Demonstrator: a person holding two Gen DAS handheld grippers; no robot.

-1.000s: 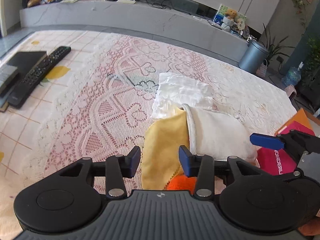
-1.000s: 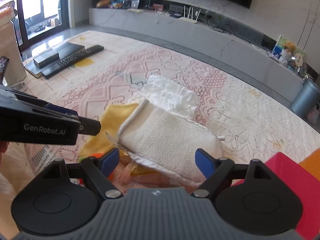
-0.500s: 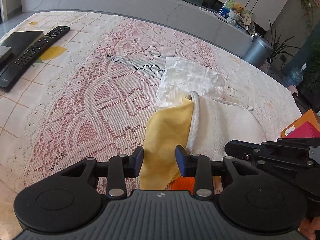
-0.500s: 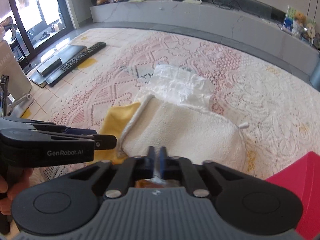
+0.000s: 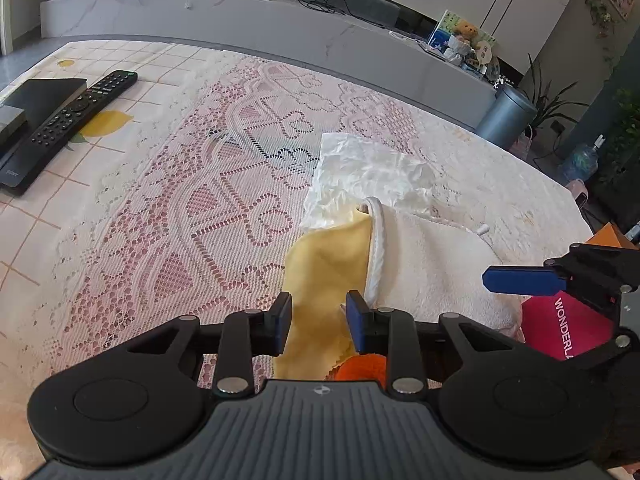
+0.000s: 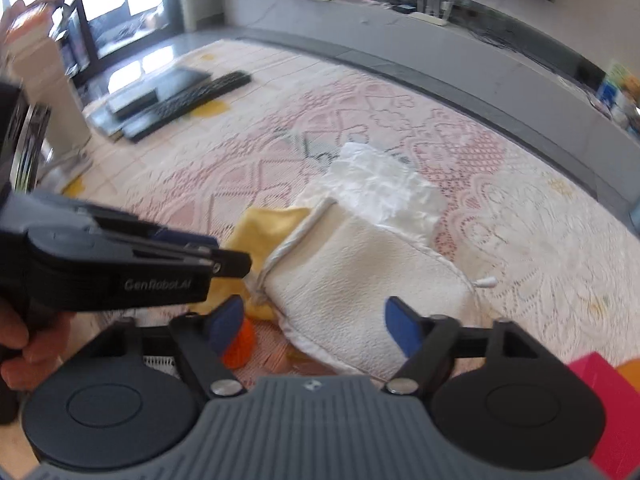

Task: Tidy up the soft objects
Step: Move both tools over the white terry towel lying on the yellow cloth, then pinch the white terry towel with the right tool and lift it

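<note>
A yellow cloth (image 5: 324, 264) lies on the lace tablecloth, partly under a cream towel pouch (image 5: 432, 264) with a corded edge. Behind both lies a crinkled white cloth (image 5: 368, 172). An orange soft thing (image 5: 360, 368) peeks out near my left gripper (image 5: 320, 318). That gripper's jaws are closing, with the yellow cloth's near edge in the gap and the pads apart from it. My right gripper (image 6: 316, 328) hangs over the cream pouch (image 6: 360, 280), its jaws opening wide, nothing gripped. The yellow cloth (image 6: 260, 228) and the orange thing (image 6: 240, 344) lie to its left.
A black remote (image 5: 80, 112) and a flat black box (image 5: 36, 100) lie far left on the table. A pink box (image 5: 560, 328) sits at the right edge. A grey bin (image 5: 506, 116) stands beyond the table. A hand (image 6: 16, 340) holds the left gripper.
The right gripper shut at the cream pouch's near edge half a second ago and now stands wide open again. The left jaws have narrowed around the yellow cloth.
</note>
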